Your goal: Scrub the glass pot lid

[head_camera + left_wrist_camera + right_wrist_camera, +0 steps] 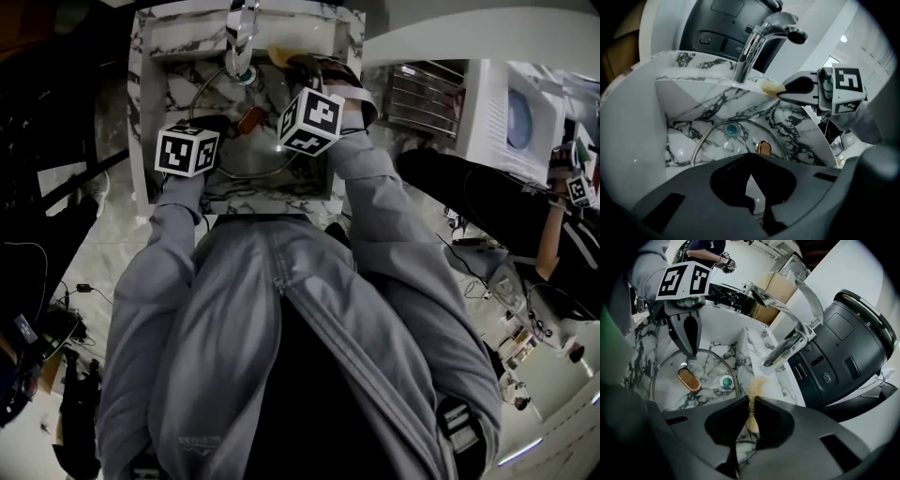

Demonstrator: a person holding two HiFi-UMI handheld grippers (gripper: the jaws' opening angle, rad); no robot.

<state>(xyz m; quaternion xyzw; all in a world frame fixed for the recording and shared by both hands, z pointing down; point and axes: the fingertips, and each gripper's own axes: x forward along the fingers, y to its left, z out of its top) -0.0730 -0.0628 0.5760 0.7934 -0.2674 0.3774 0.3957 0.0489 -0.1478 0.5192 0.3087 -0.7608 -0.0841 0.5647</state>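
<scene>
The glass pot lid (733, 143) lies in the marble sink (797, 133), with the teal drain (731, 130) showing through its glass.

In the left gripper view the left gripper (751, 173) has its jaws together, with nothing pinched between them. The tips sit over the lid just inside its metal rim, which crosses the gap behind them at 6 o'clock. The rest of the lid spreads away toward 12 o'clock. Its copper-coloured handle (764, 148) stands just past the tips at 1 o'clock. In the right gripper view those closed tips come down at the lid's far rim and appear to touch it.

The right gripper (751, 398) is clamped on a tan scrubber (757, 384), whose frayed end sticks out past the jaws toward 12 o'clock. From these jaws the lid lies at 10 o'clock, apart from the scrubber, and the scrubber's end is over the sink's side ledge. The faucet (787, 310) arches overhead at 1 o'clock.

In the head view the lid lies between the two marker cubes, under the faucet at 12 o'clock.
</scene>
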